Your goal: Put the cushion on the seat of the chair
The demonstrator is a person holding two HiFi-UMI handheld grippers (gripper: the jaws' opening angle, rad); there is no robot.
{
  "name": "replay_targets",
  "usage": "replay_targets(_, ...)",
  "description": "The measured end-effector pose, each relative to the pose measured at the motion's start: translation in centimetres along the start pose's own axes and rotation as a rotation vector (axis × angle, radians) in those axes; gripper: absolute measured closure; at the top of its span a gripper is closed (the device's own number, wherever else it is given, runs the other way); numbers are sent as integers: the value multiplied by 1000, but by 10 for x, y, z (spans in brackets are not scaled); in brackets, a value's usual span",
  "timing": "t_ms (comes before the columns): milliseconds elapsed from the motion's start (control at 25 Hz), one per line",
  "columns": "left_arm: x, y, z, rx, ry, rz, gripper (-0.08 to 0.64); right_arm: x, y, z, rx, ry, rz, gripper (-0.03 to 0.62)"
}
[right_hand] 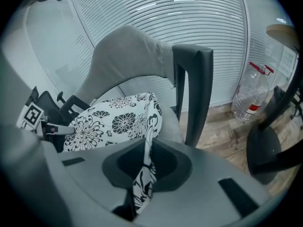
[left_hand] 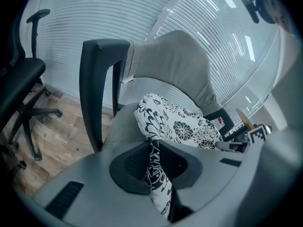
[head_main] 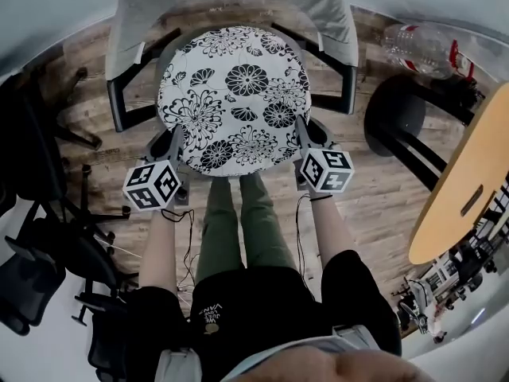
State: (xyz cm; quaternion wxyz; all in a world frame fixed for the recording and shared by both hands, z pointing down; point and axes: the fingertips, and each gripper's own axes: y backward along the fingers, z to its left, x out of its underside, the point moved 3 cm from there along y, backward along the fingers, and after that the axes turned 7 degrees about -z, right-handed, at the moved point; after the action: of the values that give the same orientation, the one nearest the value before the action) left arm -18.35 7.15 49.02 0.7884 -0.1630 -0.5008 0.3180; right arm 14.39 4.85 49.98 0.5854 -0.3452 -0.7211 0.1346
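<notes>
A round white cushion [head_main: 235, 98] with black flower print lies over the seat of a grey chair [head_main: 143, 10] with black armrests. My left gripper [head_main: 174, 144] is shut on the cushion's near-left edge, and the fabric [left_hand: 156, 171] is pinched between its jaws. My right gripper [head_main: 303, 134] is shut on the near-right edge, with a fold of cushion [right_hand: 144, 174] clamped in its jaws. In the left gripper view the cushion [left_hand: 180, 124] rests against the grey seat and backrest [left_hand: 173, 63]. The right gripper view shows the cushion [right_hand: 113, 122] beside the right armrest [right_hand: 194, 86].
A black office chair [head_main: 48, 237] stands at the left on the wooden floor. A round black base [head_main: 398, 114], a clear plastic bottle [head_main: 421, 48] and a wooden table [head_main: 465, 181] are at the right. The person's green-trousered legs [head_main: 242, 225] stand just before the chair.
</notes>
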Motion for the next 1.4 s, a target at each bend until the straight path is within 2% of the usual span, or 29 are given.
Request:
replay_targets(360, 8, -10, 10, -14, 18, 4, 512, 12, -6, -8, 19, 16, 12, 557)
replay_targets(600, 10, -13, 14, -40, -13, 15, 512, 10, -8, -7, 16, 89, 6, 557)
replay_targets(1120, 13, -18, 25, -101, 1, 20, 500, 16, -14, -16, 56, 64, 15, 557)
replay_targets(1280, 10, -13, 32, -166, -17, -6, 430, 15, -10, -21, 106, 72, 10, 490)
replay_targets(1400, 9, -9, 36, -207, -16, -20, 414, 14, -5, -24, 125, 71, 1, 440)
